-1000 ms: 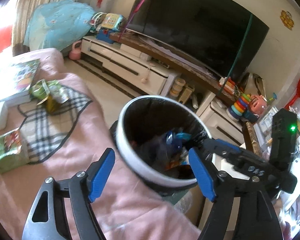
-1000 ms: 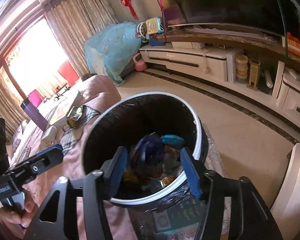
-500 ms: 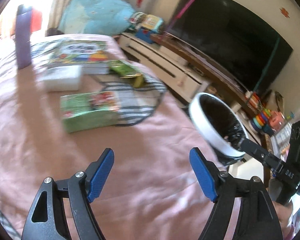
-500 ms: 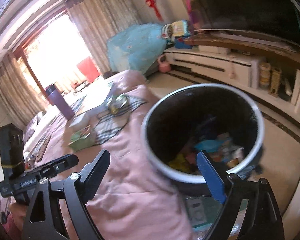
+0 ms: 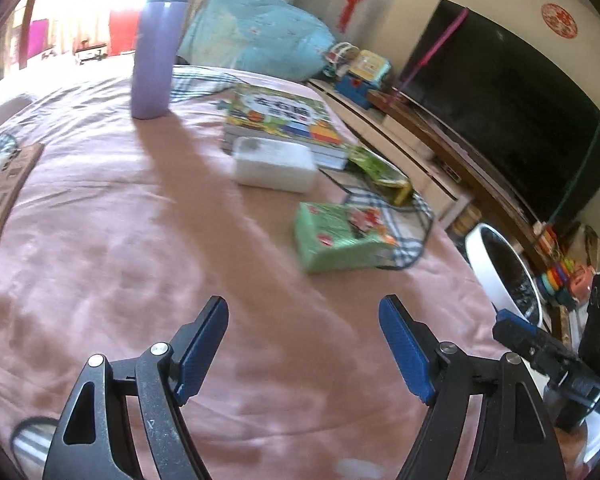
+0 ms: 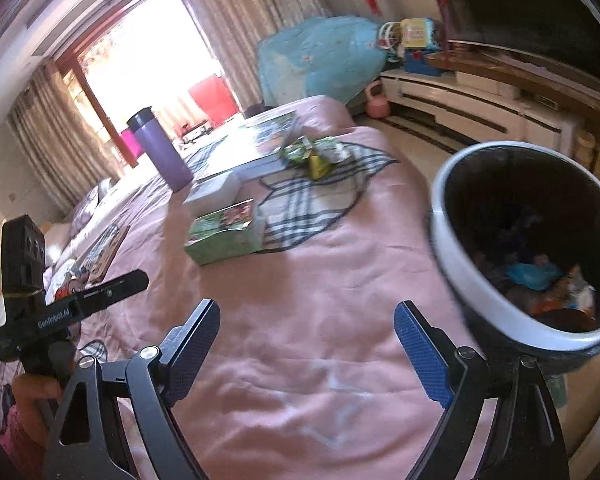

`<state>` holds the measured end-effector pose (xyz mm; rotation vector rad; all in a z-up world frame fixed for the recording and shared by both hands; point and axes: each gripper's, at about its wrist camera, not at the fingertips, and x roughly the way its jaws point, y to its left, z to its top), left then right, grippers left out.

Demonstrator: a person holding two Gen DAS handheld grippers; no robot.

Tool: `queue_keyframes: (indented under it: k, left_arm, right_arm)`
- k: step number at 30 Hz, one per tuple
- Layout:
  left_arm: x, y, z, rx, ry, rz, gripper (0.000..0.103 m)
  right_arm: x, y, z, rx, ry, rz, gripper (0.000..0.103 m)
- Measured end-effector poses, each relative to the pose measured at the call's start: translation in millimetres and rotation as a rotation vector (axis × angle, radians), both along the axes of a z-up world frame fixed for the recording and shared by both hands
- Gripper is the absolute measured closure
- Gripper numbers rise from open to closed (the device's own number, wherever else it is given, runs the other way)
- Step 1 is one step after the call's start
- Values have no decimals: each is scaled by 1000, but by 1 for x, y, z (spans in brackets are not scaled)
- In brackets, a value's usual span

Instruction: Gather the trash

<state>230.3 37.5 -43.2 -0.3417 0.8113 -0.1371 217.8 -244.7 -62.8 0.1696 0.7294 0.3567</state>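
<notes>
A white-rimmed trash bin [image 6: 496,304] with a black liner and colourful waste inside stands at the right edge of the pink-covered table [image 6: 300,300]; in the left wrist view the bin [image 5: 496,276] shows at far right. A crumpled green and yellow wrapper [image 6: 314,156] [image 5: 380,168] lies on a checked cloth [image 6: 312,200] [image 5: 404,220]. My left gripper [image 5: 302,344] hovers open and empty over bare pink cloth. My right gripper [image 6: 306,346] is open and empty too, just left of the bin.
A green tissue pack [image 5: 340,236] [image 6: 224,232], a white box [image 5: 274,164], a picture book [image 5: 284,120] and a purple flask [image 5: 158,44] [image 6: 160,152] stand further along the table. A TV [image 5: 508,100] and low white cabinet [image 6: 480,104] line the right wall.
Both grippers swung left, away from above the bin and over the pink table. The right jaws widened. The bin now sits at the right edge of each view.
</notes>
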Motion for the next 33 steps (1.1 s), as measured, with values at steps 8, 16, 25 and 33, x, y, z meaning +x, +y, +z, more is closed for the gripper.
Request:
queue_keyframes:
  k: [8,16,25,33]
  left_arm:
    - [36,20,2,27,18,30,25]
    - [112,15,-1,39,35,25,19]
    - [183,19,-19,49,25,54,28]
    - [168,30,-26,25,23,15,82]
  right_arm:
    - [18,37,-4,-25,16,63,13]
    - [35,56,-14,-51,47,107,11]
    - [50,46,-17,-20,61,90,11]
    - [65,52,-16,-10,68,95,11]
